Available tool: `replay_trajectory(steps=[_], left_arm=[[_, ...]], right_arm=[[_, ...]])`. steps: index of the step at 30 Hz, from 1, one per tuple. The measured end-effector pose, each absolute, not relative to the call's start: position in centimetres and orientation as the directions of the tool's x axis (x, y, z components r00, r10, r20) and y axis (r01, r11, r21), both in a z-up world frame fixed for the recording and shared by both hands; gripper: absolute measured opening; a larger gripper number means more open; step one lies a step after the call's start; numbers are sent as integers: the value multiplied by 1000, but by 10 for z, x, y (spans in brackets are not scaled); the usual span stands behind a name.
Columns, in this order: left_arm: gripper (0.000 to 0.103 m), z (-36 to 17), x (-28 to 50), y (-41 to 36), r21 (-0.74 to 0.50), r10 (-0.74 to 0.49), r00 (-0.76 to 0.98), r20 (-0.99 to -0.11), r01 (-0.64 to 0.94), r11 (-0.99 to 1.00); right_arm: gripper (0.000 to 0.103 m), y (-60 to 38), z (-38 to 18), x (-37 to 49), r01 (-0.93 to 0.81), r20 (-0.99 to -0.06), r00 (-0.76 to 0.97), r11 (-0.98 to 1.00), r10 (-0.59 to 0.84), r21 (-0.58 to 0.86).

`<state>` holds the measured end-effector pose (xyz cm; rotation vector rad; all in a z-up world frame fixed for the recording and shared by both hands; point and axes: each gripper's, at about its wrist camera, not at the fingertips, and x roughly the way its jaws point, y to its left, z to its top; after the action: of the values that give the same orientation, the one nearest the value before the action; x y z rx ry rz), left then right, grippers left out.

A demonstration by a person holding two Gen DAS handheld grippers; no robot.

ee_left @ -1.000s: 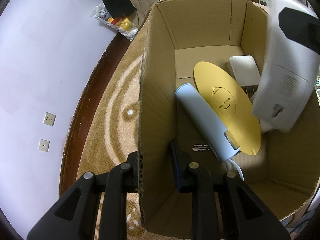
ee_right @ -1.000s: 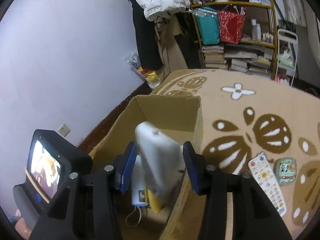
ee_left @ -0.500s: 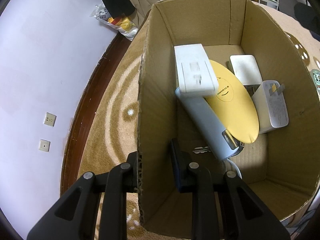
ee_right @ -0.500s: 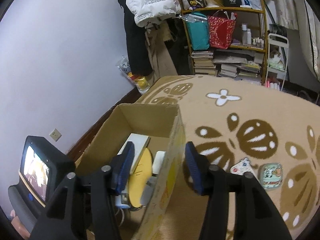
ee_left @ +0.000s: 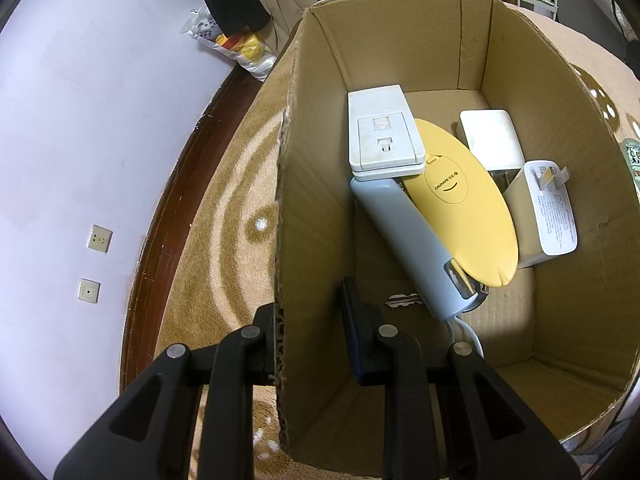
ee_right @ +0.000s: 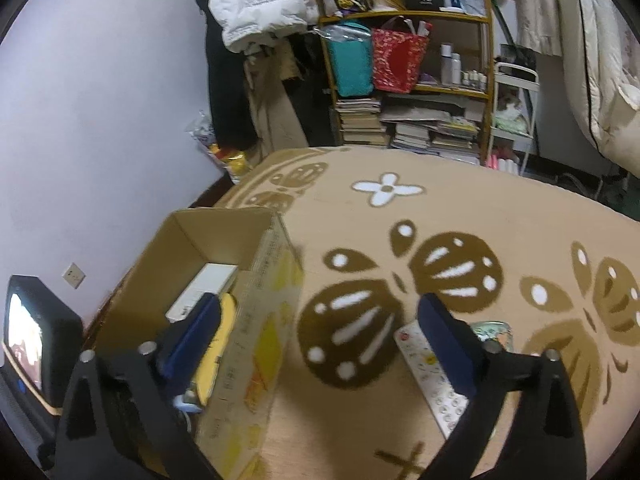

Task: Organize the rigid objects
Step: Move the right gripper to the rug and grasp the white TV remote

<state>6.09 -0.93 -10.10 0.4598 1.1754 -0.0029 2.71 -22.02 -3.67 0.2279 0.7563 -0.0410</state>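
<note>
Left gripper, bottom centre of its own view: jaws clenched on the left wall of the cardboard box, one finger outside the wall, the other inside. The wall stands upright between the pads.

Right gripper, lower half of its own view: jaws released and spread wide, having just been opening; nothing between them. The left finger hangs over the box's open top, the right finger over the rug, so the near right wall of the box lies below the gap without touching either pad.

Inside the box, left wrist view: a white rectangular device lies at centre, tilted against the left wall, its lower end resting on a pale blue elongated unit. That unit slants toward the lower right, with a white cord leaving its lower end. A yellow oval disc leans under and to the right of both. A white block sits at the far right corner. A white plug adapter with metal prongs rests against the right wall.

Outside the box, right wrist view: a white remote control lies on the patterned rug, partly behind the right finger. A small patterned tin sits just beside it. A small screen glows at the lower left edge. A cluttered shelf occupies the top centre.
</note>
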Motion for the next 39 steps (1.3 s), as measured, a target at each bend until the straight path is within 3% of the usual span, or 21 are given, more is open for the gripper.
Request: replay_trajectory(steps=[20,30,35,39], left_arm=[[23,-101,61,-9,343,233,394,-889,238,909],[23,-101,61,-9,343,233,394,-889,238,909],[23,-102,61,-8,342,231,393,-890,238,909],[23,-102,61,-8,342,232,393,-890,238,909]], right_arm=[[103,-279,-105,25,322,-854,519,934,-36,157],[103,-299,-130,21,401,-892,451,896,-9,193],[103,-293,-144,26,388,-917,398,911,-29,140],[98,-293,-153,28,392,-926,377,909,-20,140]])
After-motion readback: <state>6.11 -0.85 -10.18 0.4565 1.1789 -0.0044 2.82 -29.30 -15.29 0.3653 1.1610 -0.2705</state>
